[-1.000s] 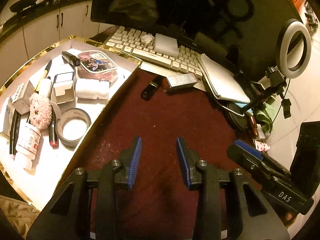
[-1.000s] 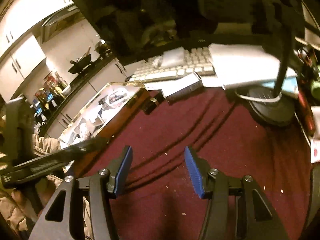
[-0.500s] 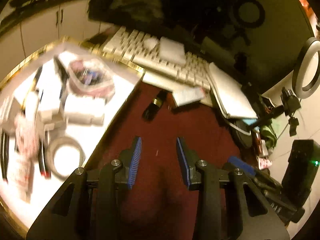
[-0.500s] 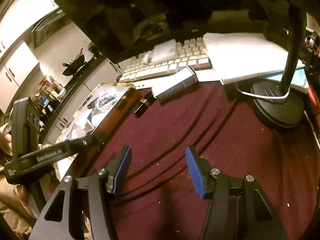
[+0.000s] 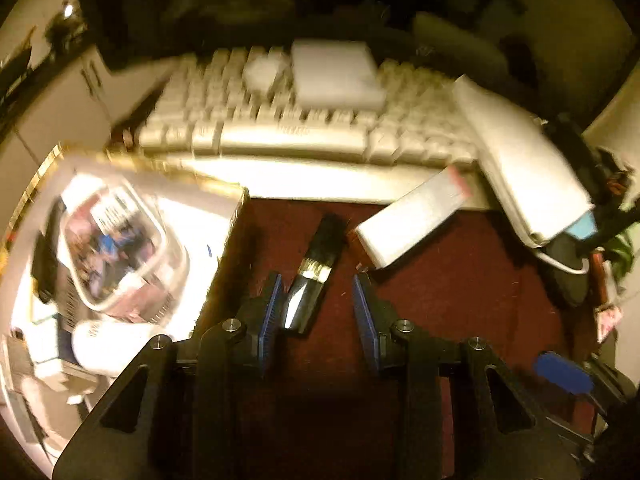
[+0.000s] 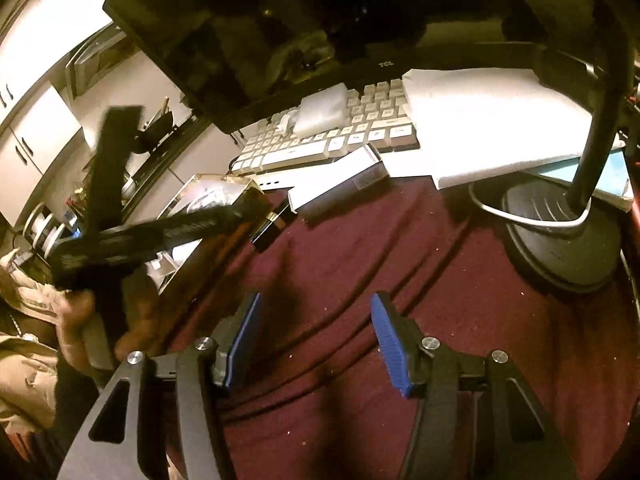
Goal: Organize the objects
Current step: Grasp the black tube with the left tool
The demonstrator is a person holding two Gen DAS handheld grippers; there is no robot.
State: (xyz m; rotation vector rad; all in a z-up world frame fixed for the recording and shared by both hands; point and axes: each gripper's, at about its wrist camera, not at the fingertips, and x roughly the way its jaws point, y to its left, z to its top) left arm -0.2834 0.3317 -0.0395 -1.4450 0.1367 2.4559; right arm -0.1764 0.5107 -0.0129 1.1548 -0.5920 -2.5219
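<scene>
Now the left gripper [image 5: 316, 304] has slid far forward to the small black tube [image 5: 314, 276] lying on the red surface [image 5: 460, 300] beside the tray [image 5: 236, 216]. It is open around the tube, not squeezing yet. The right gripper [image 6: 316, 344] hangs open and empty. Next, I think, comes the squeeze and lift.

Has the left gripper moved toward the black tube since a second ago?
Yes. The left gripper has closed in on the black tube, which now lies between its open fingers.
</scene>
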